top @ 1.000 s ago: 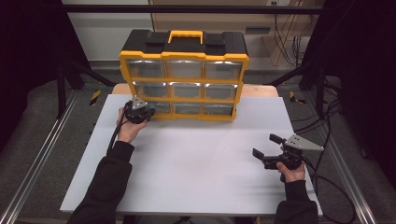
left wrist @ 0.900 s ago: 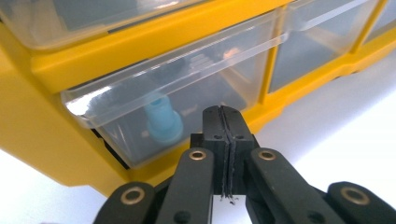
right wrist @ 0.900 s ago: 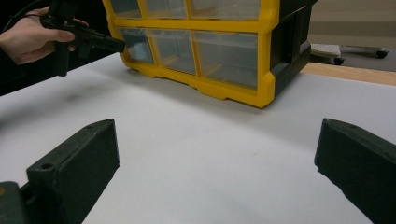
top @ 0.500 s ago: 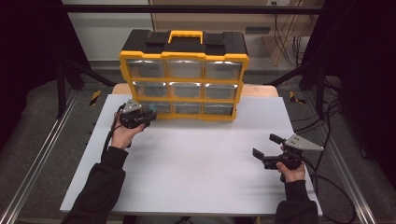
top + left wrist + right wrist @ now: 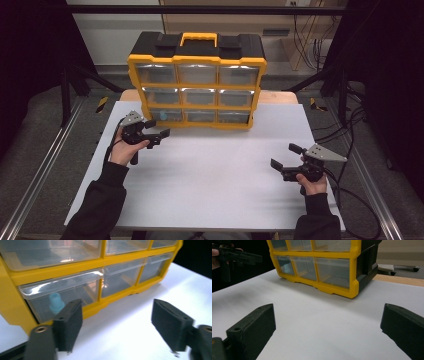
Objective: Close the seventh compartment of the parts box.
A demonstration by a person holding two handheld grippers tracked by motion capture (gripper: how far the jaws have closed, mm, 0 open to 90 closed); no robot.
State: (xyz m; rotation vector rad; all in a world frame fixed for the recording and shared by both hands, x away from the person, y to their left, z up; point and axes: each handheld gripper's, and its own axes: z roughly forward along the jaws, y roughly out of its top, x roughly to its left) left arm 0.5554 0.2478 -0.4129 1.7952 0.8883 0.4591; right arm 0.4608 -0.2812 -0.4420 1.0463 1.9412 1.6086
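**Left tongs part beside the bottom-left drawer of the organizer**

A yellow and black drawer organizer (image 5: 197, 80) stands upright at the far middle of the white counter (image 5: 215, 200), its three rows of clear drawers facing the person. In the high view the left tongs (image 5: 156, 130) sit in the person's left hand (image 5: 124, 150), just off the organizer's lower left corner and pointing across toward its bottom row. Their jaws have just been opening and now stand apart with nothing between them.

In the left gripper view the two black jaws frame bare counter surface, and the bottom-left drawer (image 5: 62, 298) lies just beyond the left jaw. The drawer looks pushed in, its clear front about level with the yellow frame. Inside it, behind the clear plastic, stands a small light-blue piece (image 5: 56, 302), upright near the drawer's left side. The neighbouring bottom drawers look empty from this angle, though glare hides parts of them.

The right tongs (image 5: 284, 156) rest in the person's right hand (image 5: 312, 182) near the right edge of the counter, well apart from the organizer. Their jaws are spread wide, and the right gripper view shows only white counter between them, with the organizer's bottom right corner farther off. A cable (image 5: 350, 200) trails from that gripper over the counter's right edge.
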